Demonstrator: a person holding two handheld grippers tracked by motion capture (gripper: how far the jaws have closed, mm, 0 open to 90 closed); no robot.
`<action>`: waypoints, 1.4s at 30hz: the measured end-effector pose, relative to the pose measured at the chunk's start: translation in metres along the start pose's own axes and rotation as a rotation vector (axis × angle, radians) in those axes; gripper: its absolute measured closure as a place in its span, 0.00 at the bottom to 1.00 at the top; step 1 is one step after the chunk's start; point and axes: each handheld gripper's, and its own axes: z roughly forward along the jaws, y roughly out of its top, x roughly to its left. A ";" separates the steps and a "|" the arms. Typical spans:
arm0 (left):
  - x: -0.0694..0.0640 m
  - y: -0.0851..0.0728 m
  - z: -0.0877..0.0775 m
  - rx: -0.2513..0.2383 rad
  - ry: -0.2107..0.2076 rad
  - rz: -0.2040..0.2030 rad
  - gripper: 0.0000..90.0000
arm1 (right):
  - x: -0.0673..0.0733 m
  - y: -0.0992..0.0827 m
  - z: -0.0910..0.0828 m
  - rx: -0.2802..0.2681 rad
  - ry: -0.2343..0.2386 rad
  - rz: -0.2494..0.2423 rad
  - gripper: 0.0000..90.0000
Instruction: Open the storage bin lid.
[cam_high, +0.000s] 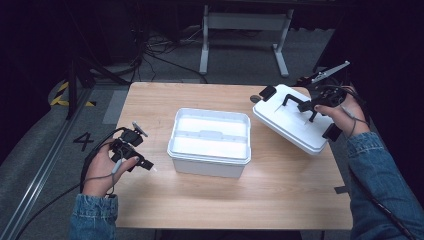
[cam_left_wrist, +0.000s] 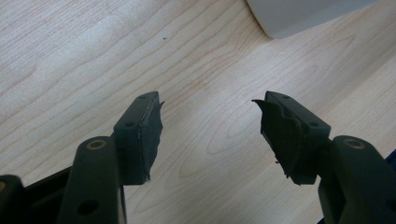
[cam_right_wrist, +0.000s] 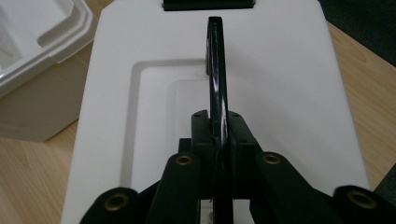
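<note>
Right of the open white plastic box (cam_high: 210, 140), the right gripper (cam_right_wrist: 218, 126) clamps the white lid's black handle (cam_right_wrist: 216, 70); left of the box, the left gripper (cam_left_wrist: 210, 126) gapes empty.

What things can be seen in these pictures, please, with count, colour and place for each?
table: 1, light wood, under everything.
box: 1, white, open, middle of the table.
lid: 1, white with black clips, right of the box, held tilted above the table's right part.
lid handle: 1, black, on top of the lid, between the right tongs' jaws.
desk frame: 1, light grey, on the floor behind the table.
floor tape: 1 patch, yellow and black, far left on the floor.
left tongs: 1, black, jaws apart, holding nothing, above bare wood left of the box.
right tongs: 1, black, shut on the lid handle.
hands: 2, in blue denim sleeves.
</note>
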 end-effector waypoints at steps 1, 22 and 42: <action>0.000 0.000 0.000 0.000 0.002 -0.002 0.43 | -0.001 -0.001 0.003 0.002 0.002 0.002 0.94; 0.001 0.000 0.003 0.005 0.004 -0.003 0.43 | -0.015 -0.032 0.066 0.037 0.019 0.086 0.94; 0.001 0.001 0.004 0.014 0.000 0.003 0.43 | -0.008 -0.051 0.107 0.052 0.058 0.115 0.94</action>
